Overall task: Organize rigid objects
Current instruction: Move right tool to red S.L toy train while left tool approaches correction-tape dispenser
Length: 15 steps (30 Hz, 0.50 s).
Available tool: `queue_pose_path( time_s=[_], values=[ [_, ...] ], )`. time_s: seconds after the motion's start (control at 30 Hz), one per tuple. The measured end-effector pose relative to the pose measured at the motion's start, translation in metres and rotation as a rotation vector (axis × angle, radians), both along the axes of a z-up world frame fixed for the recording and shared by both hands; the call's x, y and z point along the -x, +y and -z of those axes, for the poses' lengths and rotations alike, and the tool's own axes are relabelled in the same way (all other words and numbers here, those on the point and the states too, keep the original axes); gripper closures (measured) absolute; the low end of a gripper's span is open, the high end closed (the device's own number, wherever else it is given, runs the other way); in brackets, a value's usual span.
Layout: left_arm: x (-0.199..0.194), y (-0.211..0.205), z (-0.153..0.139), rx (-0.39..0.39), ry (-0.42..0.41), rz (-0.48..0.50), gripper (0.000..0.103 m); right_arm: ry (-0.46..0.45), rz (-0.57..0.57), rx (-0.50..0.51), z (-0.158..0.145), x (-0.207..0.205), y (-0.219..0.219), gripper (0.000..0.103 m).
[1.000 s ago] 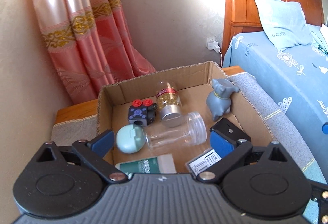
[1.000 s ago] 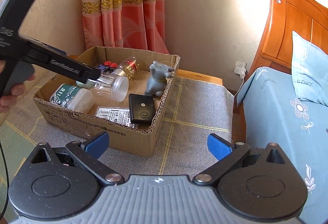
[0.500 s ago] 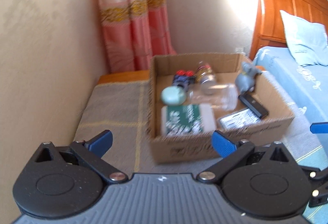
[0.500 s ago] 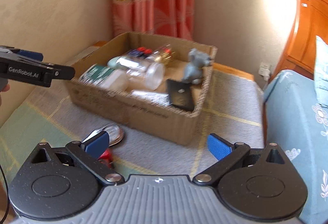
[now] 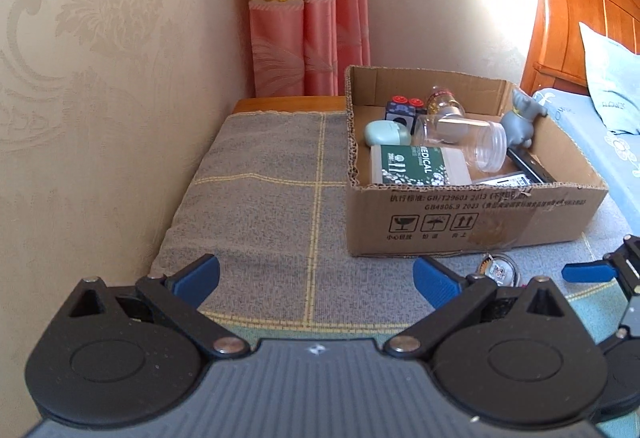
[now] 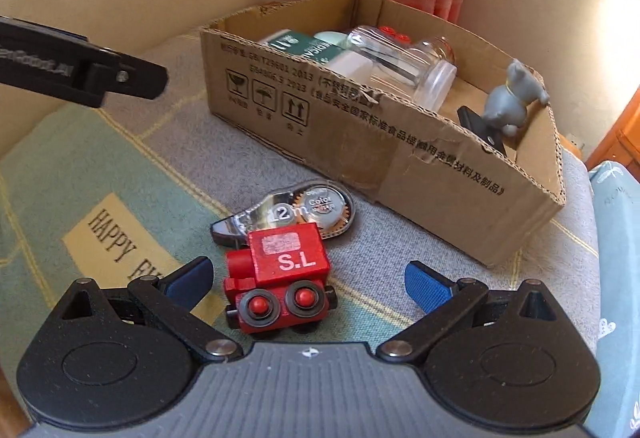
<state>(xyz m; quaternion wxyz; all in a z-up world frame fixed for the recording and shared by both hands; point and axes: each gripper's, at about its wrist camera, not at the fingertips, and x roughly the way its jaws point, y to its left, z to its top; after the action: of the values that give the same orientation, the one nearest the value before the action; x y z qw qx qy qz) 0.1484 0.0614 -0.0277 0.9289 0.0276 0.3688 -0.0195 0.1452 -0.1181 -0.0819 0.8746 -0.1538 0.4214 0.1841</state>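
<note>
Between your right hand-held gripper's [image 6: 306, 284] wide-open, empty jaws sits the red toy train [image 6: 280, 276], framed for a grasp; your left hand-held gripper [image 5: 316, 276] hangs open, empty.

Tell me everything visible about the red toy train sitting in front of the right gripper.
The red toy train is a blocky engine that looks like painted wood, with "S.L" in white and a worn whitish patch on its upper face. Two black wheels with red hubs face the camera, so it seems tipped over. It lies on the blanket, outside the cardboard box, between the open fingers of the right hand-held gripper, not gripped. The correction tape dispenser lies just behind it; whether they touch is unclear.
</note>
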Motion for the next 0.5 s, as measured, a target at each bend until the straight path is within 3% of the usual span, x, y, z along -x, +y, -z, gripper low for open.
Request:
queue_pose_path(
  time_s=[0.3,0.5],
  values=[
    [-0.001,-0.015,0.011,0.028,0.045,0.081,0.001,0.022,0.194,-0.035,0.005,-0.014,-0.034,0.000],
    [-0.002,-0.037,0.023,0.007,0.098,0.169,0.001,0.053,0.303,-0.094,0.007,-0.017,-0.068,0.000]
  ],
)
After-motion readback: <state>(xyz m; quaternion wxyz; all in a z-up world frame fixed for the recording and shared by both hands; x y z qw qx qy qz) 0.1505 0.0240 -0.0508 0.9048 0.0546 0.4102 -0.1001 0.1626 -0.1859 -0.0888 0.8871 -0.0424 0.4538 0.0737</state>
